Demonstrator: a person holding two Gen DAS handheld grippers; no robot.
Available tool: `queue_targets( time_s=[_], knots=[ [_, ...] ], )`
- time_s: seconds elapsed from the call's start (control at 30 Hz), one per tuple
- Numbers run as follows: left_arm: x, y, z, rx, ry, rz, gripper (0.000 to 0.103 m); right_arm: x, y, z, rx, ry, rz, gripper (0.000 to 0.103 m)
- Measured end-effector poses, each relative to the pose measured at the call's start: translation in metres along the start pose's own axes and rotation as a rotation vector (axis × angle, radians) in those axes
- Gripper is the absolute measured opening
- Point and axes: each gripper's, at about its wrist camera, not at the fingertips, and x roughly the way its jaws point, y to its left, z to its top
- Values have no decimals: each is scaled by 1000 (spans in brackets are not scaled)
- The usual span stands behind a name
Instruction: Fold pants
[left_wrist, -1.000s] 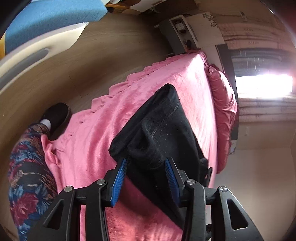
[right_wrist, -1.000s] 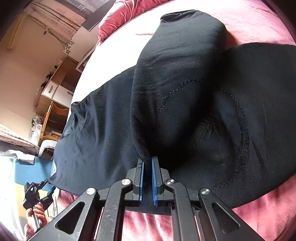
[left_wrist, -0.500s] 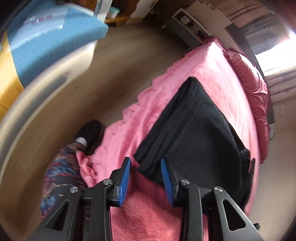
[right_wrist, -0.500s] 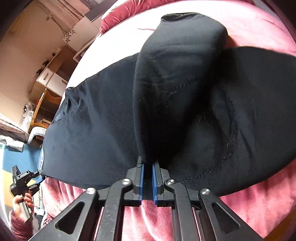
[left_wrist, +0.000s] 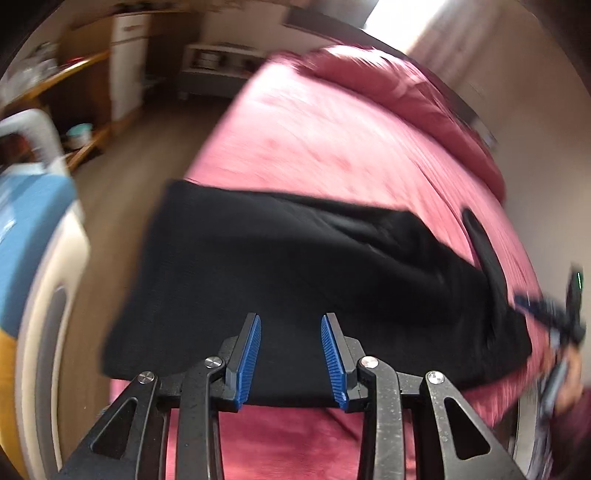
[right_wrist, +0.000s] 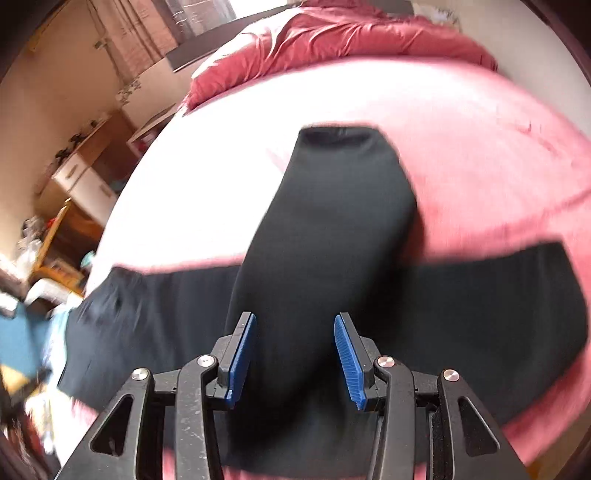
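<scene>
**Right wrist view: both grippers let go of the pants**

Right wrist view: the right gripper (right_wrist: 293, 356), clamped on the fabric half a second ago, now stands wide apart, empty, above the black pants (right_wrist: 332, 258) on the pink bed (right_wrist: 480, 147). One leg runs toward 12 o'clock. The left gripper (left_wrist: 291, 356) is likewise spread, holding nothing. Both views are motion-blurred; whether the fingers touch the cloth is unclear.

Daylight from window (left_wrist: 391, 11) at top, bedspread (right_wrist: 207, 192) blown out w/ glare, heavy motion blur, fisheye-warped edges.
</scene>
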Motion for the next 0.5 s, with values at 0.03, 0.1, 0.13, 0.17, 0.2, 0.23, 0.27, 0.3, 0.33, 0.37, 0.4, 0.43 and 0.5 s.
queue_targets(
  time_s=[0.03, 0.1, 0.13, 0.17, 0.2, 0.23, 0.27, 0.3, 0.33, 0.37, 0.4, 0.43, 0.5],
  knots=[
    [7, -9, -3, 28, 20, -18, 35, 8, 2, 16, 2, -5, -12, 45],
    [21, -25, -12, 78, 65, -30, 35, 28, 9, 49, 12, 0, -18, 45],
    [28, -33, -16, 102, 90, -37, 35, 37, 12, 62, 14, 5, -28, 48],
    [32, -39, -20, 118, 106, -42, 35, 48, 15, 76, 12, 13, -47, 49],
    [36, -43, -22, 134, 120, -46, 35, 61, 19, 90, 3, 24, -67, 51],
    [40, -46, -24, 153, 134, -47, 36, 74, 24, 100, -8, 34, -93, 53],
    [44, -48, -23, 167, 141, -46, 36, 85, 33, 109, -14, 47, -115, 54],
    [46, -51, -24, 182, 149, -42, 36, 96, 37, 115, -18, 61, -135, 56],
    [48, -54, -28, 189, 155, -40, 36, 109, 40, 122, -21, 81, -165, 56],
    [51, -55, -26, 193, 161, -39, 37, 118, 39, 123, -23, 97, -195, 56],
    [53, -55, -26, 195, 165, -38, 37, 126, 39, 124, -29, 123, -227, 54],
    [54, -56, -25, 195, 167, -39, 37, 137, 38, 124, -38, 167, -256, 35],
    [57, -54, -22, 190, 170, -47, 37, 143, 35, 117, -88, 187, -332, 15]
  ],
)
